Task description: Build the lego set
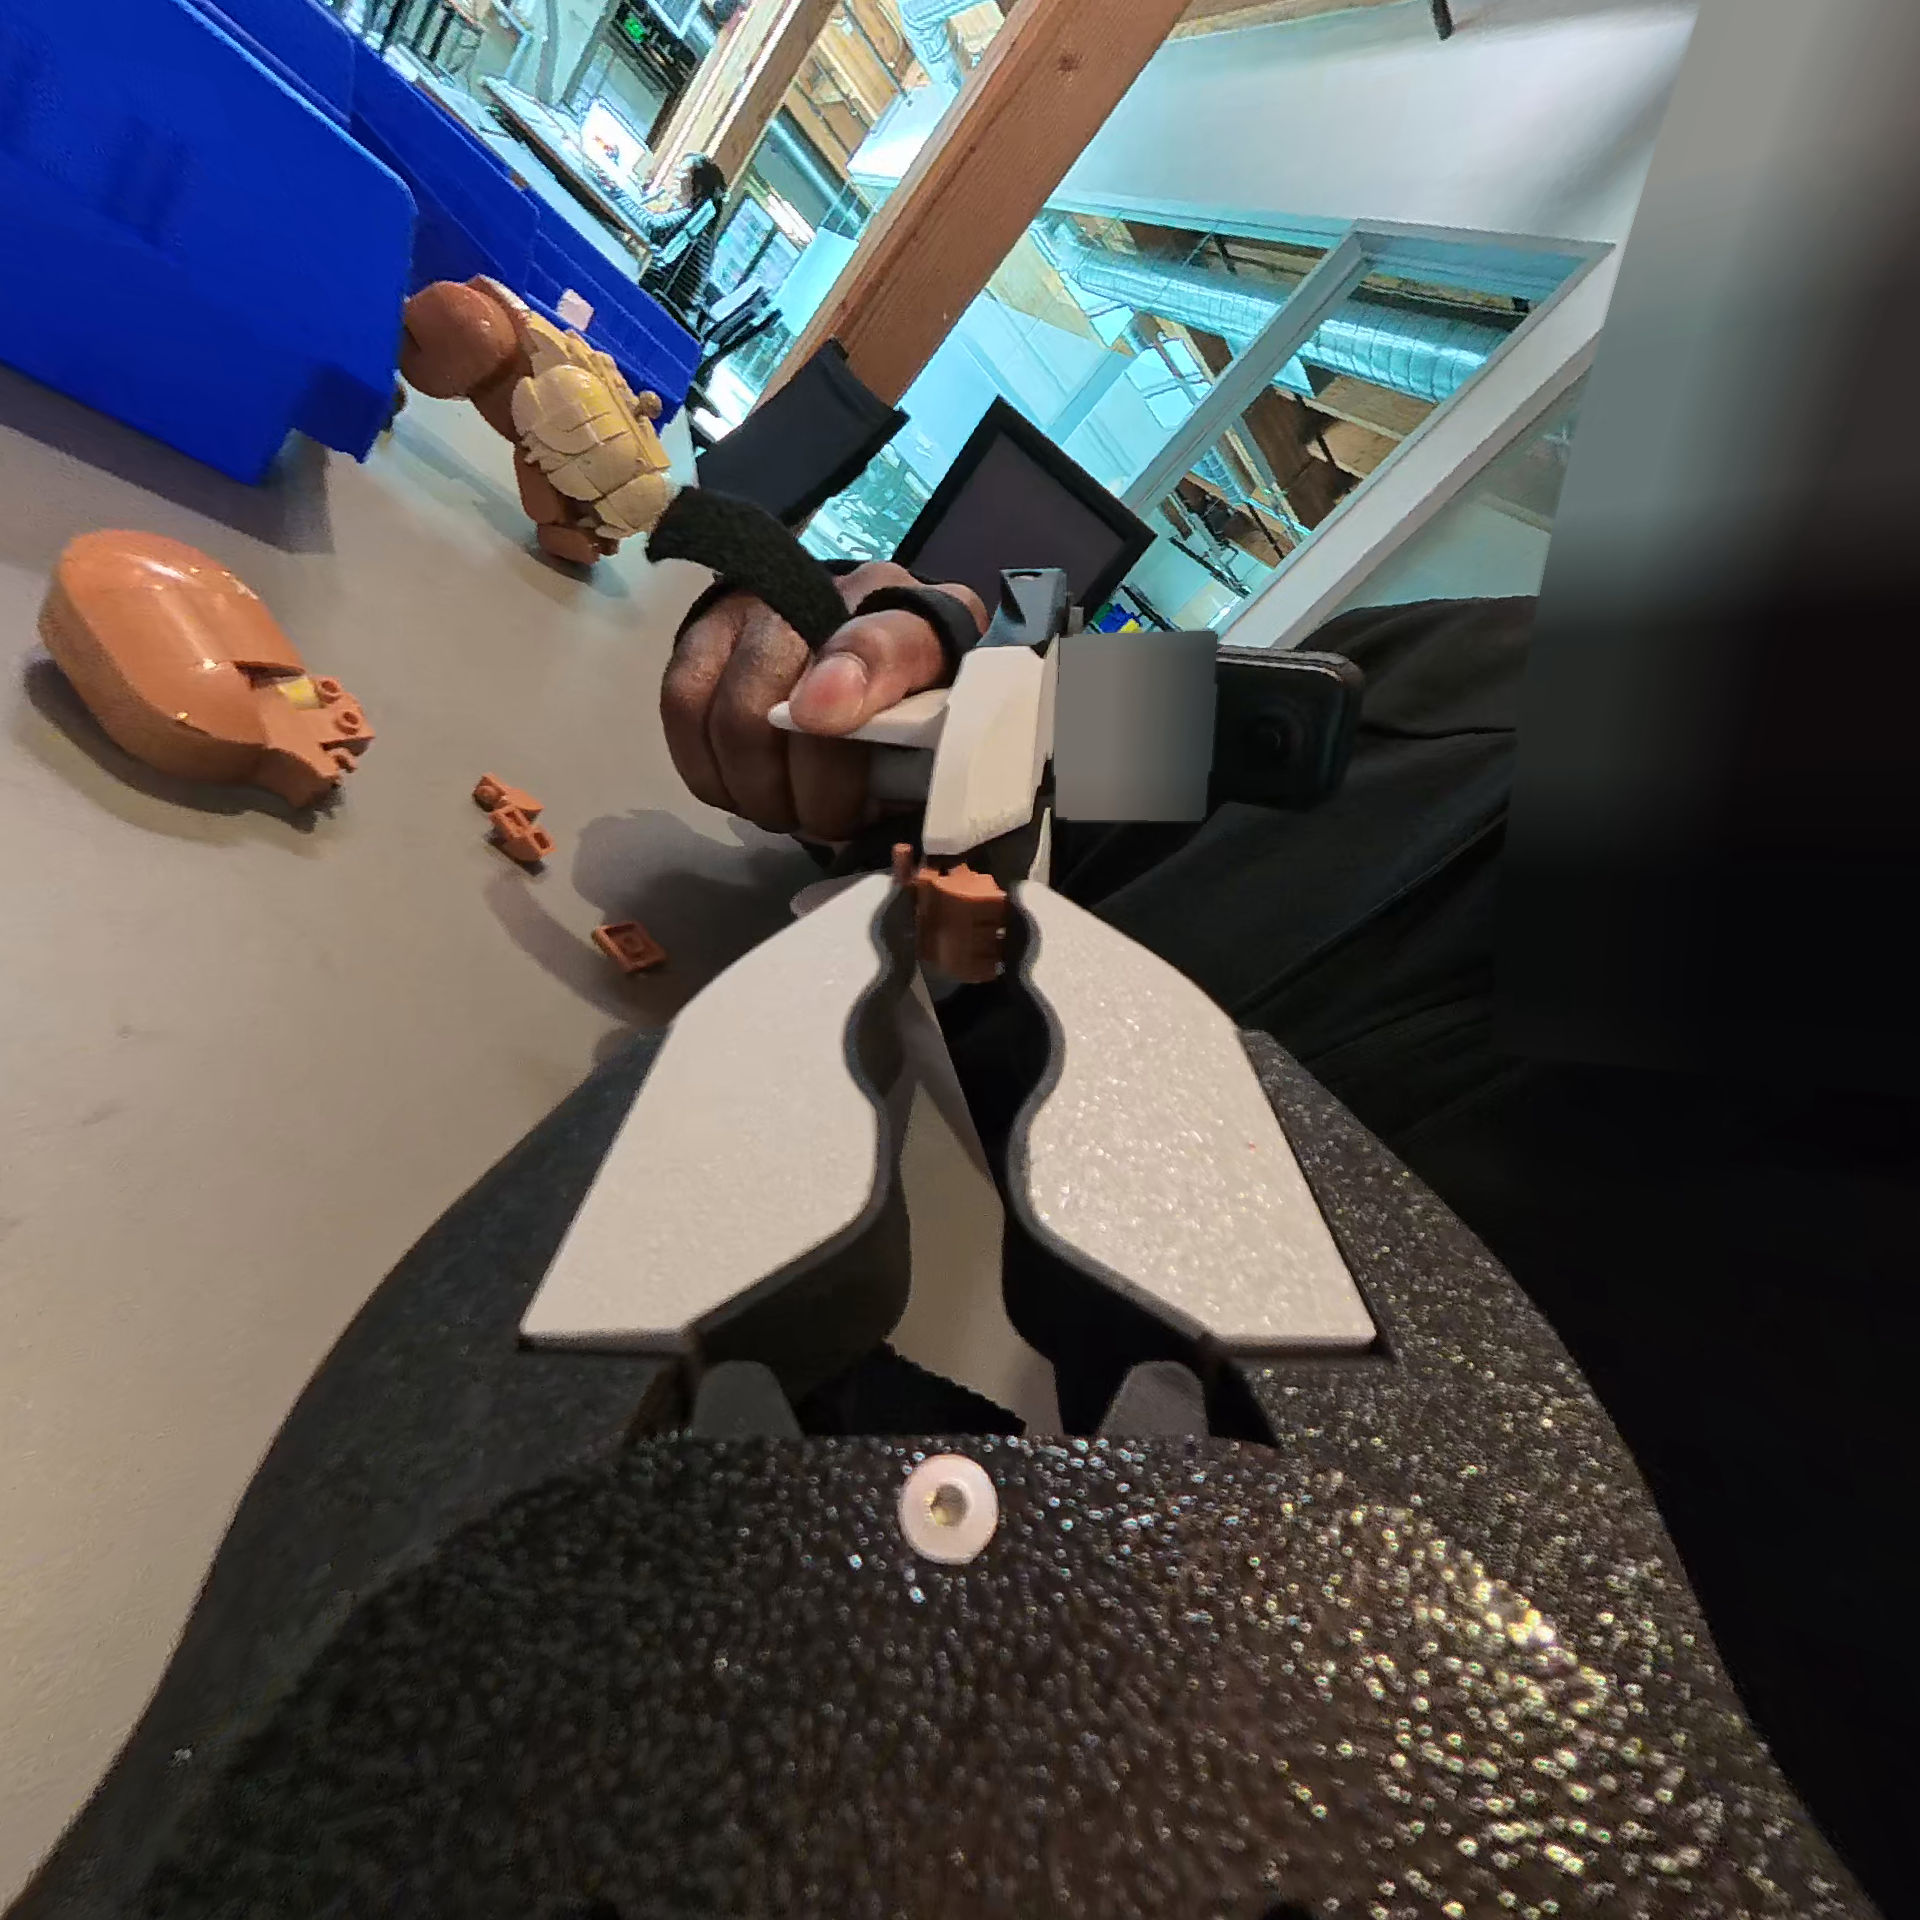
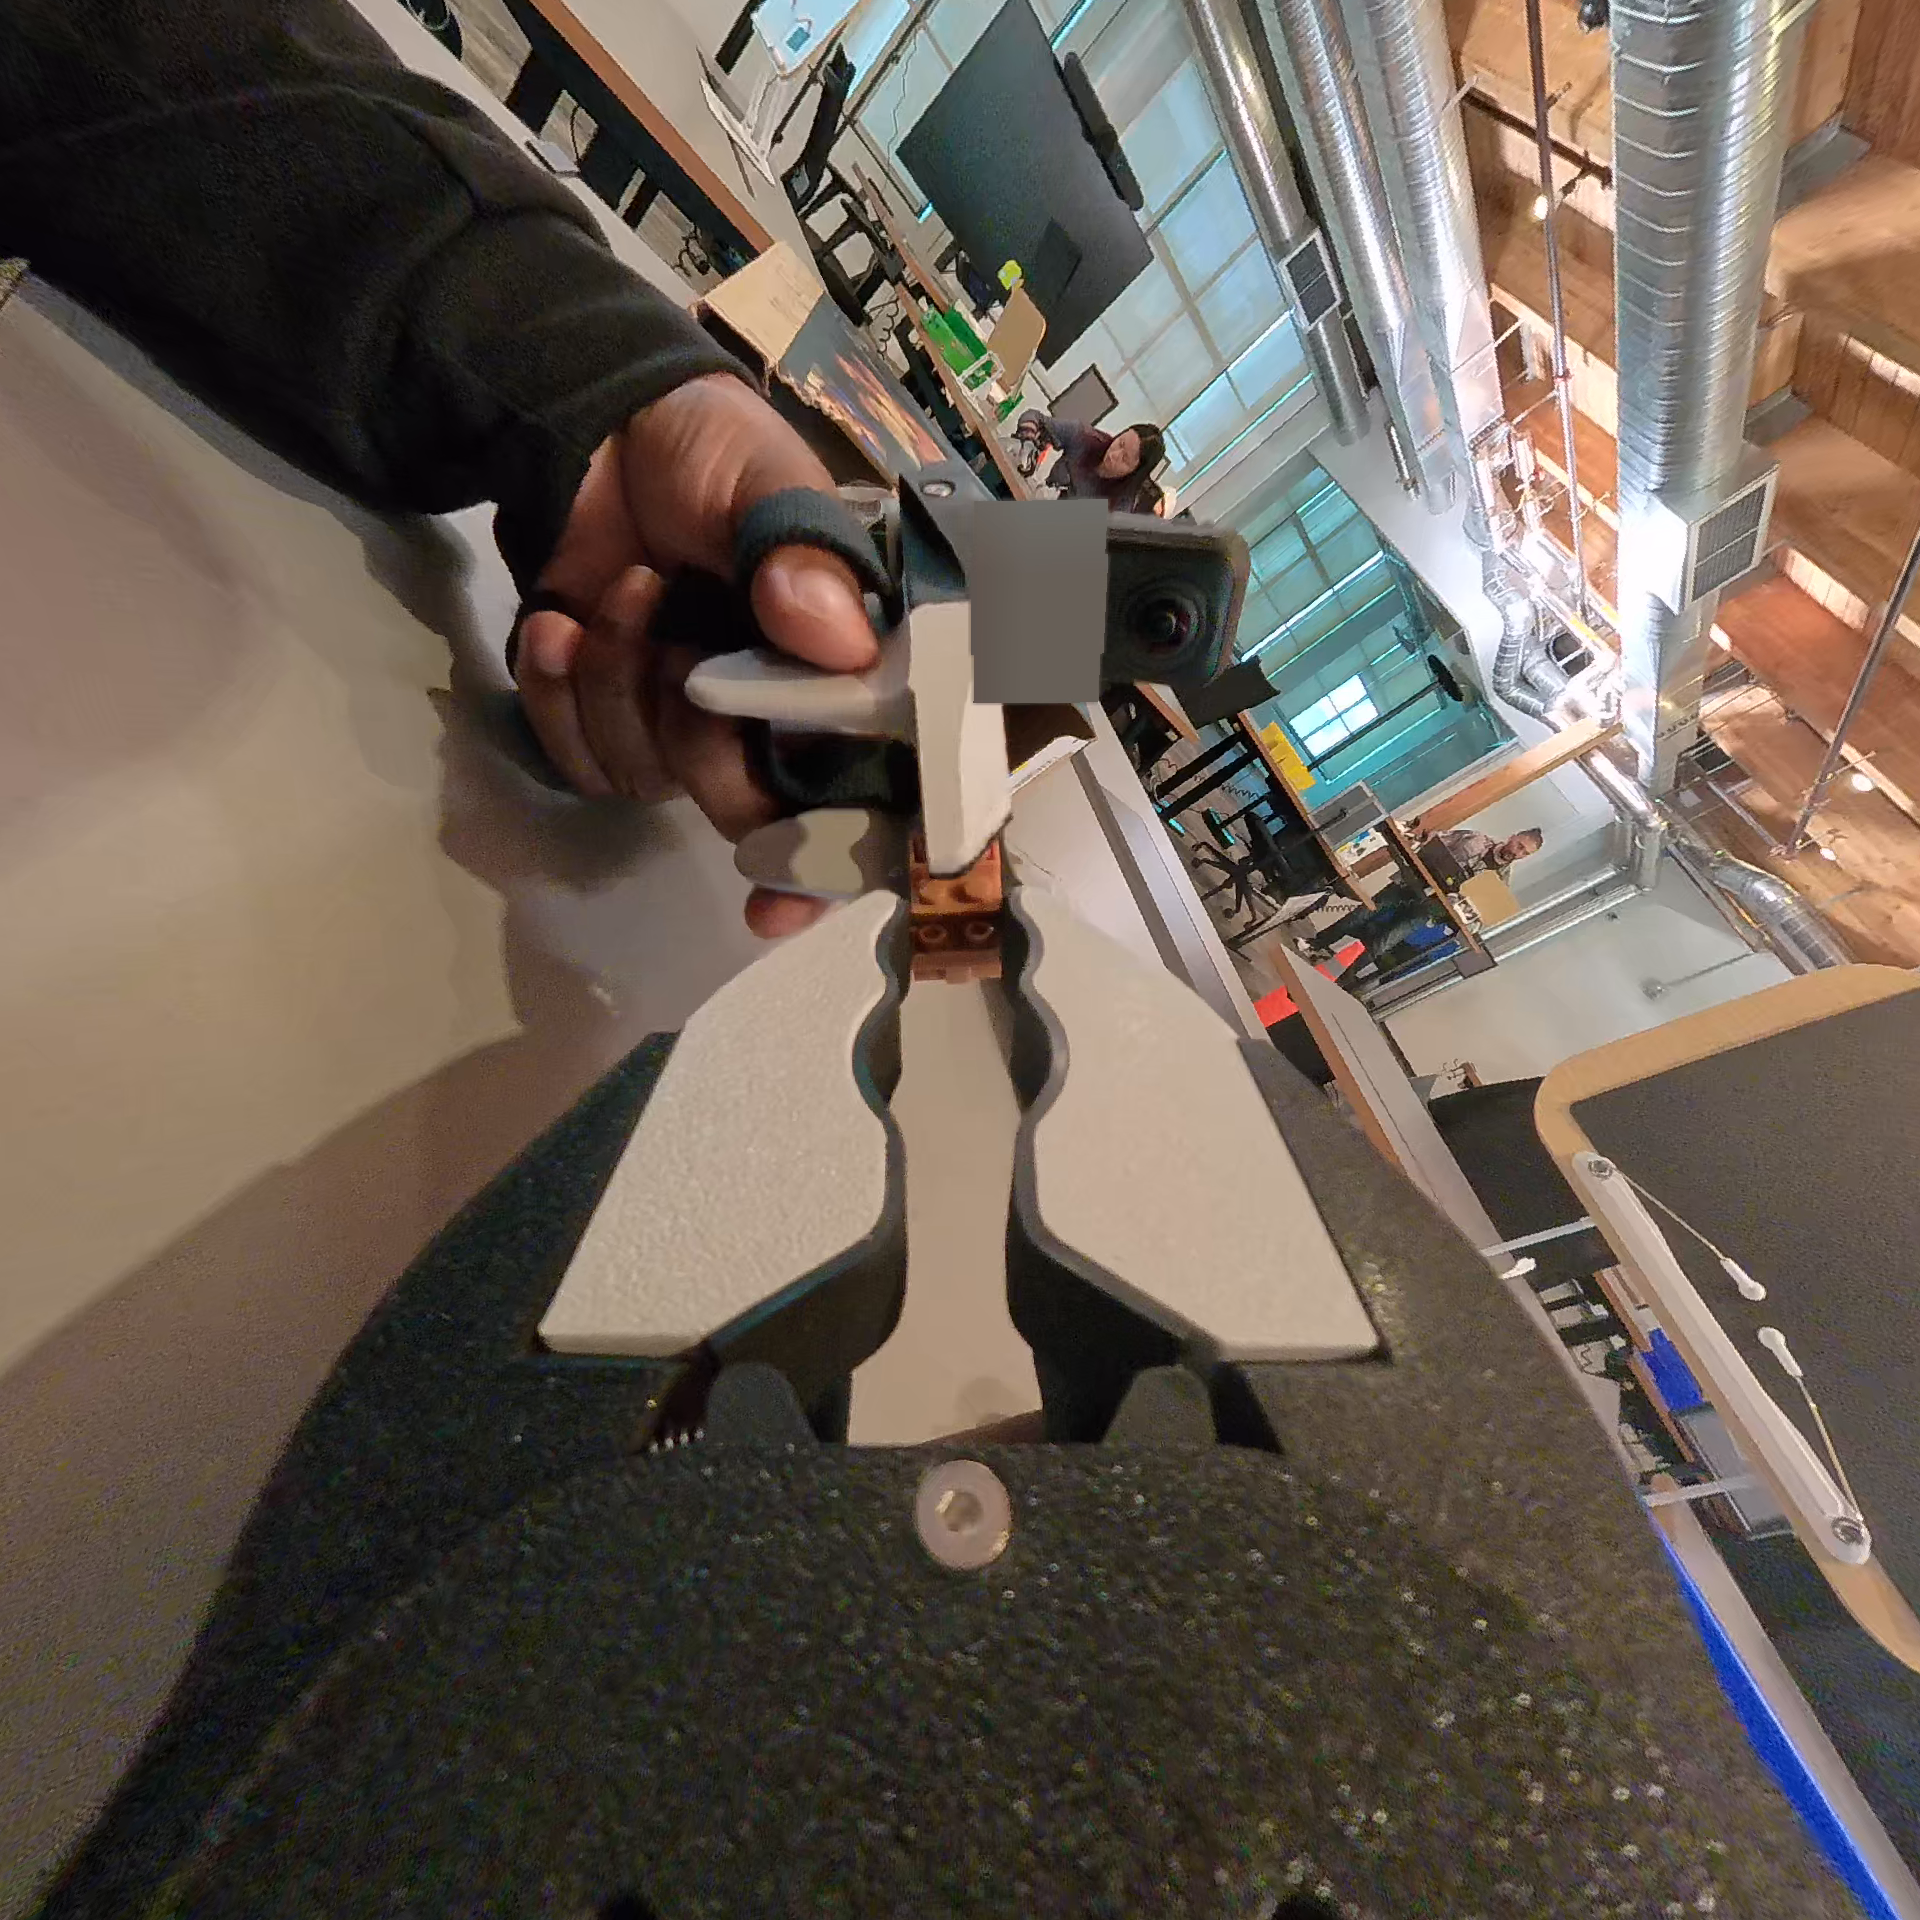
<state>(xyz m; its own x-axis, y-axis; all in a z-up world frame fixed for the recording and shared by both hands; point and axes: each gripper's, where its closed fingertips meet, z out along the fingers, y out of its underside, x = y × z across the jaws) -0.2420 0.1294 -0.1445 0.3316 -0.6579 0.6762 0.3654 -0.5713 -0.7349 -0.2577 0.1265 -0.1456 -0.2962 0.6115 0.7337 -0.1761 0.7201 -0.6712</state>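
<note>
In the left wrist view my left gripper (image 1: 956, 906) is shut on a small brown lego piece (image 1: 961, 925) and holds it in the air above the grey table (image 1: 260, 1039). My right gripper (image 1: 982, 821), held by a hand, comes down from above and its white fingertips meet the same piece. In the right wrist view my right gripper (image 2: 954, 920) is shut on a brown studded lego piece (image 2: 956, 925). There the left gripper (image 2: 961, 831) touches that piece from the far side. I cannot tell whether it is one piece or two joined ones.
On the table lie a rounded brown lego part (image 1: 177, 665), a brown and tan lego figure body (image 1: 561, 426) and several small loose brown pieces (image 1: 509, 816). Blue bins (image 1: 187, 229) stand at the back. A dark monitor (image 1: 1023, 520) stands behind the hand. My left and right fingertips are right by each other.
</note>
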